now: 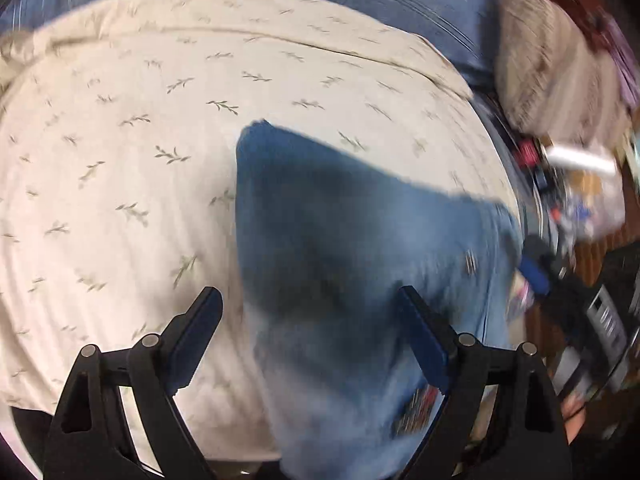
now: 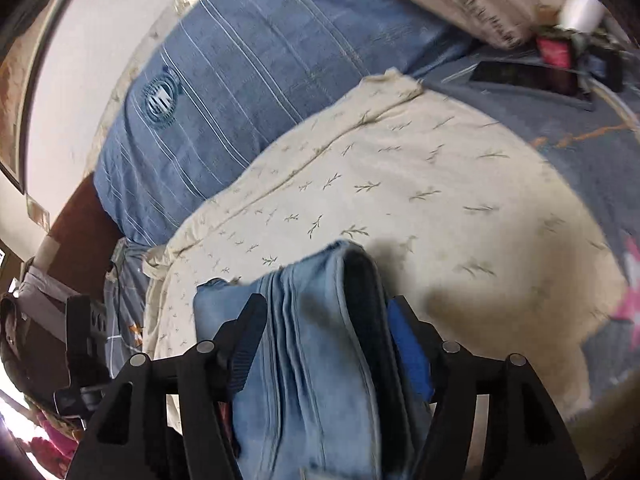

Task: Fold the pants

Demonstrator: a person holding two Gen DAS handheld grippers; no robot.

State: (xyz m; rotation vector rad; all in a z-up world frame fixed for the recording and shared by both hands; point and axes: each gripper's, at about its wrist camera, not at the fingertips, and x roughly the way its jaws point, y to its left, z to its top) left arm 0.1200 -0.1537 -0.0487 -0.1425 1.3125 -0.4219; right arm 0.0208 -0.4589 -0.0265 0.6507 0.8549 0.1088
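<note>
The blue denim pants (image 1: 344, 264) lie folded on a cream sheet with a leaf print (image 1: 132, 152), reaching over its right edge. My left gripper (image 1: 310, 300) hovers above them with its jaws wide apart and nothing between them. In the right wrist view my right gripper (image 2: 326, 308) is closed on a thick folded bundle of the pants (image 2: 312, 344), which fills the gap between the fingers and hangs forward over the sheet (image 2: 400, 184).
A blue striped bedcover (image 2: 224, 92) lies beyond the cream sheet. A beige cushion (image 1: 556, 68) and cluttered small items (image 1: 576, 200) sit off the right side. A dark phone-like slab (image 2: 524, 76) lies at the far right on the bed.
</note>
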